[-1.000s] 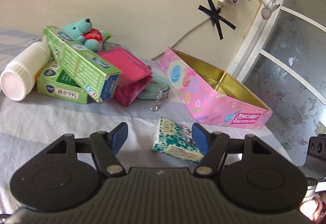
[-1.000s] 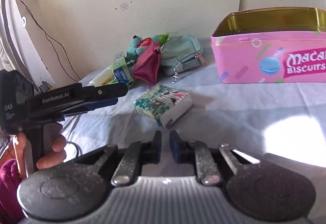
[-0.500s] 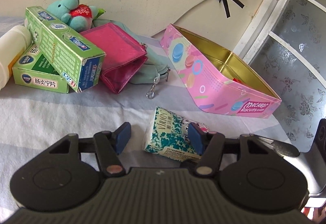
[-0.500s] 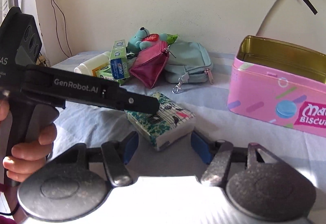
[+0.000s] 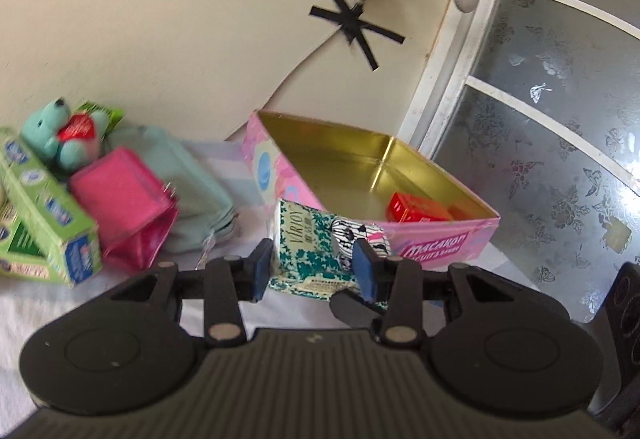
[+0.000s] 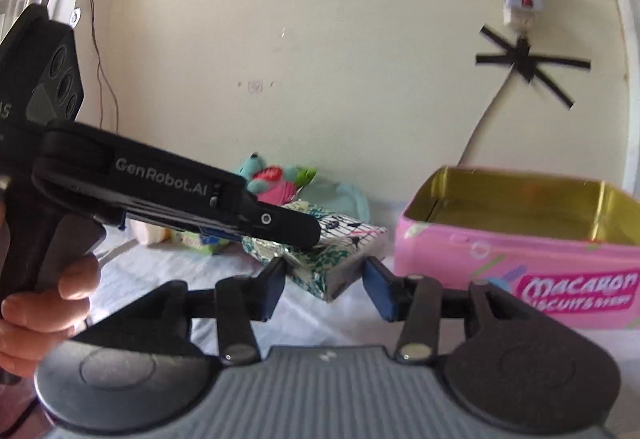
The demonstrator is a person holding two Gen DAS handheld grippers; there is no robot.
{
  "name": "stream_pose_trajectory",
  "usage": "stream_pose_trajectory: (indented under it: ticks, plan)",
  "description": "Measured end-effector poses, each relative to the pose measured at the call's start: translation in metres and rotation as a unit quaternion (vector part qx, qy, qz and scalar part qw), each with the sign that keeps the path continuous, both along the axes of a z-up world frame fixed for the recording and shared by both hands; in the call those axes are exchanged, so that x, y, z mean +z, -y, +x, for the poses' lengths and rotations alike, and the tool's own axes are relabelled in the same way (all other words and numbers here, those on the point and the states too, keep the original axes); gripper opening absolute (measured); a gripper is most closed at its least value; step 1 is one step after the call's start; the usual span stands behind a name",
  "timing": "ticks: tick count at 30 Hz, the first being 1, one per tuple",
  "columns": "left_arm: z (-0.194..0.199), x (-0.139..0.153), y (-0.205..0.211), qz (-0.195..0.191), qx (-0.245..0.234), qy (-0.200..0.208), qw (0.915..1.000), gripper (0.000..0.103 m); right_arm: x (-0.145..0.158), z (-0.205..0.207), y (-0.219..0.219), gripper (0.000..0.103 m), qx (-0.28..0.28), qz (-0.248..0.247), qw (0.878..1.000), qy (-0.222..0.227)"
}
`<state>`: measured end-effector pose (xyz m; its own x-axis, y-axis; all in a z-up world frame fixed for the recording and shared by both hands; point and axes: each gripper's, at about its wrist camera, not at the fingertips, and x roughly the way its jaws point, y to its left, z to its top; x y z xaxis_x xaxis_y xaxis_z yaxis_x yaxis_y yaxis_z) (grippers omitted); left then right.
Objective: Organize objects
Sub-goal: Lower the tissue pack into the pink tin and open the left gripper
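A green and white patterned tissue pack point(image 5: 316, 243) sits between the blue pads of my left gripper point(image 5: 310, 271), which is shut on it and holds it raised in front of the open pink Macaron biscuit tin point(image 5: 440, 243). In the right wrist view the same pack point(image 6: 332, 255) lies between the fingers of my right gripper point(image 6: 325, 287), whose jaws stand wide on either side of it without touching. The left gripper's body point(image 6: 160, 195) crosses above the pack. The tin point(image 6: 520, 263) stands to the right.
Red boxes point(image 5: 416, 209) lie inside the tin. At the left are a green toothpaste box point(image 5: 52, 223), a pink pouch point(image 5: 128, 207), a teal pouch point(image 5: 188, 179) and a teal teddy point(image 5: 60, 137). The wall lies behind, a frosted glass door point(image 5: 552, 143) to the right.
My left gripper has closed on the tissue pack and lifted it toward the tin. My right gripper went from shut to open and now brackets the pack.
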<state>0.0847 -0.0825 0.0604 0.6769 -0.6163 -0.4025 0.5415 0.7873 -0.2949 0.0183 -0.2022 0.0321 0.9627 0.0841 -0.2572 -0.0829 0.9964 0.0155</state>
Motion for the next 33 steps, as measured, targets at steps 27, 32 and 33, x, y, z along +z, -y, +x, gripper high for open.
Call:
stream_pose_trajectory:
  ticks: [27,32,33]
  plan:
    - [0.018,0.007,0.057,0.123,0.135,0.098,0.9783,0.068,-0.017,0.045,0.083,0.063,-0.163,-0.012,0.986,0.026]
    - [0.021,-0.006,-0.001,0.143,0.204,0.058,0.9668,0.068,-0.017,0.044,0.090,0.063,-0.194,0.004,0.981,0.030]
    - [0.022,-0.009,-0.012,0.145,0.217,0.050,0.9640,0.068,-0.017,0.044,0.090,0.063,-0.201,0.005,0.979,0.031]
